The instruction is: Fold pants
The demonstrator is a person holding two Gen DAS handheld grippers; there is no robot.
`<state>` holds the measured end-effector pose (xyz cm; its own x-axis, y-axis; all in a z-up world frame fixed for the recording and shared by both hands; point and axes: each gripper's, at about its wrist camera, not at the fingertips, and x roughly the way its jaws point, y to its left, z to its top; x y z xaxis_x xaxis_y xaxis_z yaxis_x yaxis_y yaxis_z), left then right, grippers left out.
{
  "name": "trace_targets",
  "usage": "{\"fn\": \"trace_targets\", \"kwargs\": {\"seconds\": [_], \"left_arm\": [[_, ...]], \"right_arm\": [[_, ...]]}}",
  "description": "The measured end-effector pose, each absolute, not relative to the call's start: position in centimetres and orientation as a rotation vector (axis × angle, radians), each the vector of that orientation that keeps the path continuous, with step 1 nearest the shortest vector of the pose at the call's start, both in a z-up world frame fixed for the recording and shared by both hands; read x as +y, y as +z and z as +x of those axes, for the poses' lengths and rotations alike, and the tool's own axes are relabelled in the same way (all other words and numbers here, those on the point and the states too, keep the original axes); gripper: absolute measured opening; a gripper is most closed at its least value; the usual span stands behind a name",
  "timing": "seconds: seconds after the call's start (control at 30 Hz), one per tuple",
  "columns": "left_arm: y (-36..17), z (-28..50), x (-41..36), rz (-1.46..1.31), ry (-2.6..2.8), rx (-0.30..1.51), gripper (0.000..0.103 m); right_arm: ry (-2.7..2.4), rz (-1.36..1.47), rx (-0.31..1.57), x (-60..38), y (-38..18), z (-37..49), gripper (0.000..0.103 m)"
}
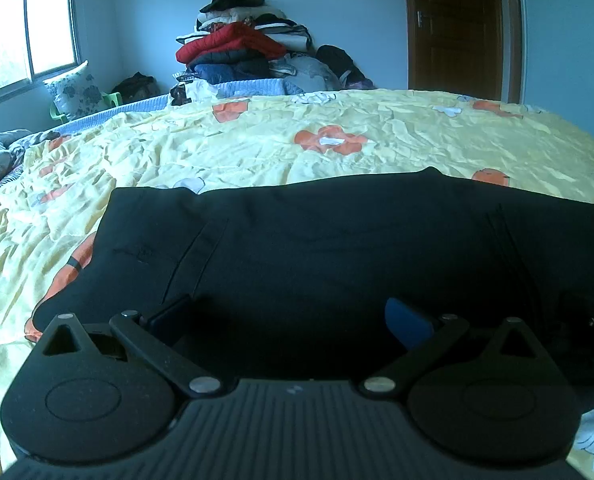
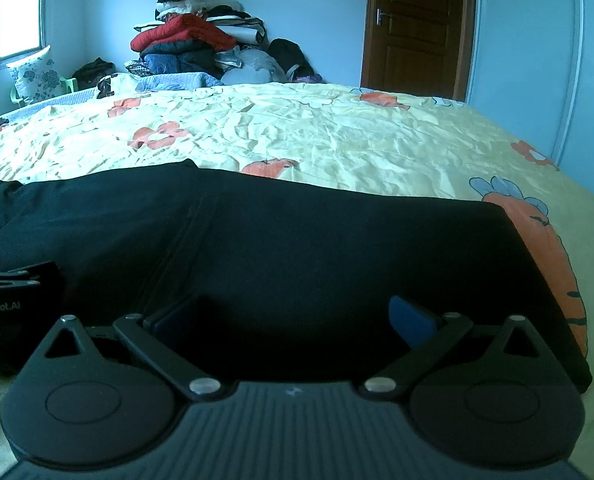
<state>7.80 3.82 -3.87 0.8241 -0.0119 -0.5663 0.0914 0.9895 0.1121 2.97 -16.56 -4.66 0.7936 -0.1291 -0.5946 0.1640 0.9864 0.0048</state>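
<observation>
Black pants (image 1: 317, 240) lie flat across the near side of a bed with a yellow floral sheet (image 1: 257, 152). They also show in the right wrist view (image 2: 297, 240), where their right end stops near the bed's edge. My left gripper (image 1: 293, 316) is open, its fingers spread wide just over the near edge of the pants. My right gripper (image 2: 293, 316) is open the same way, further right along the pants. The left gripper's body (image 2: 13, 300) shows at the left of the right wrist view. Nothing is held.
A tall pile of clothes and bedding (image 1: 245, 44) stands against the far wall behind the bed. A window (image 1: 25, 36) is at the left, a wooden door (image 1: 457, 28) at the right. A patterned pillow on a green chair (image 1: 77, 92) sits by the window.
</observation>
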Motion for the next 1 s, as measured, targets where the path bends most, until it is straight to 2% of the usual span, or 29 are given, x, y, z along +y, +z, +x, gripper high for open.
{"fn": "trace_targets", "kwargs": {"seconds": [0.6,0.77,1.0], "left_arm": [[-3.0,7.7,5.4,0.142,-0.085,0.607,0.103],[-1.3,7.8,10.3,0.075,0.036,0.596,0.103],[0.7,8.6,19.9,-0.052,0.299,0.606,0.103]], "right_arm": [[-0.12,0.065,0.594,-15.4,-3.9,2.4,0.103],[0.058,0.006,0.494,-10.7,-1.4,2.5,0.103],[0.274,-0.33,0.431,0.0,-0.9,3.7,0.103]]}}
